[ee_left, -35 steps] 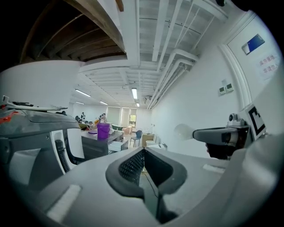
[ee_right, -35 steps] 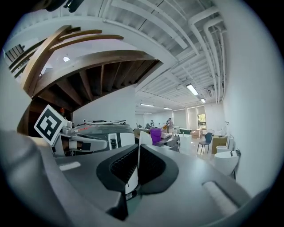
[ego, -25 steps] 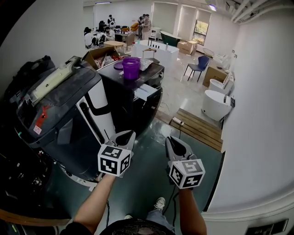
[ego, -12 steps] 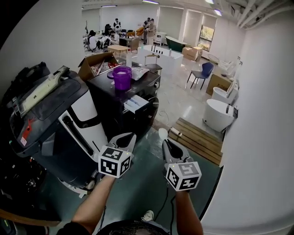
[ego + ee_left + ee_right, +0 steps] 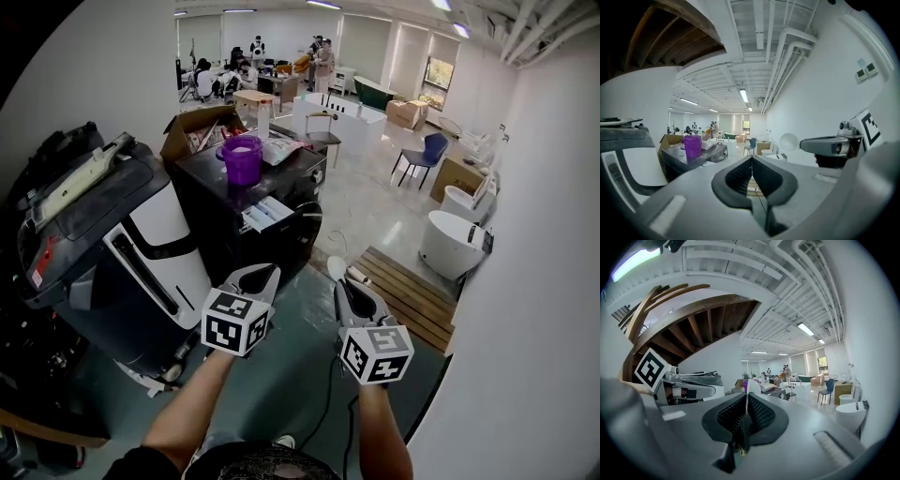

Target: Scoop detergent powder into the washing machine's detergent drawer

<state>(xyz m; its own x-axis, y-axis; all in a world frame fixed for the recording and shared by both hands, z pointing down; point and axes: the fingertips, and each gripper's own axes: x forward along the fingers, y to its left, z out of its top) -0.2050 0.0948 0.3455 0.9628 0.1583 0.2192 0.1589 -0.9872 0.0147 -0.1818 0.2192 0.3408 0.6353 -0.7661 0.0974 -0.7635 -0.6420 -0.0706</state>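
**Scoop in the right gripper, powder and machine well ahead**

The black washing machine [image 5: 281, 202] stands well ahead of both grippers and a little to their left. A white panel [image 5: 265, 214] on its near top edge may be the detergent drawer, though I cannot tell whether it is pulled out. On top of the machine, farther from the grippers than that panel, sits a purple tub [image 5: 242, 159]. Its pale contents are probably the powder.

The right gripper [image 5: 349, 289] has its jaws pressed together on the thin handle of a white scoop [image 5: 336, 269]. The round bowl of the scoop sticks out just past the jaw tips. The left gripper [image 5: 255, 279] is just beside it on the left, jaws closed with nothing between them.

The scoop looks like light, stiff plastic, and its thin, smooth handle could twist in the pads. A hold low on the handle with the bowl kept level seems right. Loose powder will likely spill at any tilt or jolt, so a loaded bowl calls for a slow, flat carry. The tub looks light and may slide when dug into, and the free left gripper could steady it by the rim.
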